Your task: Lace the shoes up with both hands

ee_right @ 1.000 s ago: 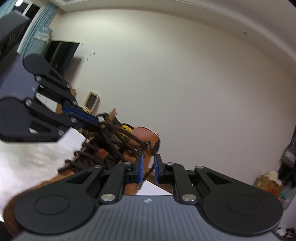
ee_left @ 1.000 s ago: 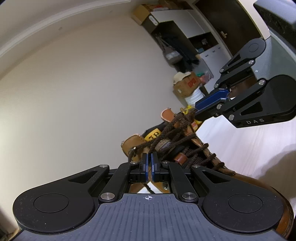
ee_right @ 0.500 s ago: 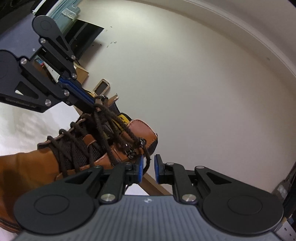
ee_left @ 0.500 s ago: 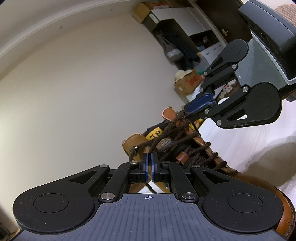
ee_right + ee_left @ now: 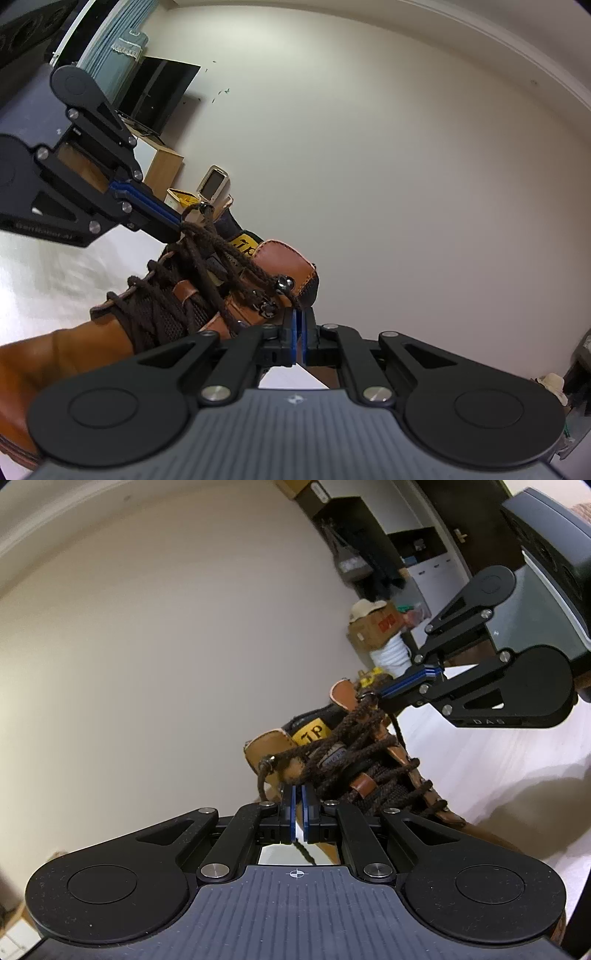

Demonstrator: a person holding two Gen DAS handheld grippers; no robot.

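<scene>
a: where do things stand with the boot (image 5: 74, 354)?

b: the tan boot sits on the white counter (image 5: 498, 760), toe toward the left of the right wrist view, brown lace (image 5: 207, 254) criss-crossed up to the top hooks. the left gripper (image 5: 298, 805) is pinched nearly shut on one lace end by its collar hook. the right gripper (image 5: 298, 328) has just been closing, and its blue pads now pinch the other lace end just below the top hook (image 5: 284, 283).

a: so both ends are held. what makes the next pull go well?

b: i'd judge it's a tightening pull. draw both ends outward and slightly up together, evenly, so the collar closes without the boot tipping or sliding on the counter.

a: risks?

b: the grips are thin, right at the pad tips, so a jerk could slip the lace out. the crossed strands over the tongue (image 5: 314, 734) look slack and bunched; a slow pull lets them seat on the hooks rather than jumping off.
</scene>
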